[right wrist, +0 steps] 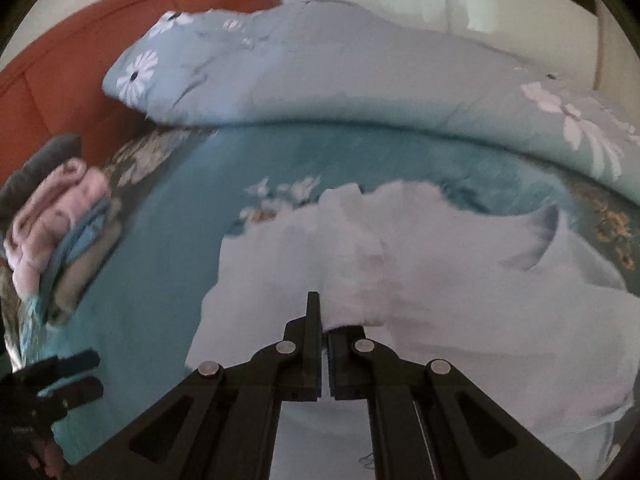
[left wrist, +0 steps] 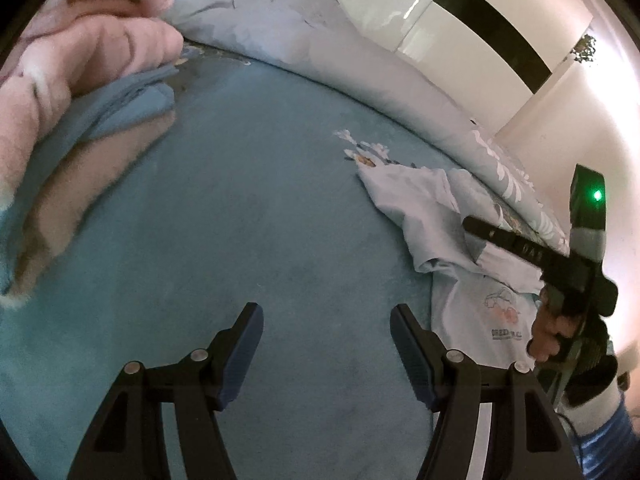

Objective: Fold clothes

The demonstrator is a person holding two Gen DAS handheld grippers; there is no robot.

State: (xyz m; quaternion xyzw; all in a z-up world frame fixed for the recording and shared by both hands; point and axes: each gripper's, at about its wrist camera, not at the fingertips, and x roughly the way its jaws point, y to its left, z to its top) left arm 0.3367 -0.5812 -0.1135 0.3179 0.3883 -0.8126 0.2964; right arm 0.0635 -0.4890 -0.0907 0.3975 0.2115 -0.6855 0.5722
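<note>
On blue bedsheet: left hand-held gripper released, right hand-held gripper grasping white T-shirt.

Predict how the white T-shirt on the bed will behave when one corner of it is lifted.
The white T-shirt lies crumpled with soft folds, so it will probably drape and sag, not hold shape. It looks thin, so likely light. The right hand-held gripper seems shut on one fold; the rest would likely drag across the bedsheet.
</note>
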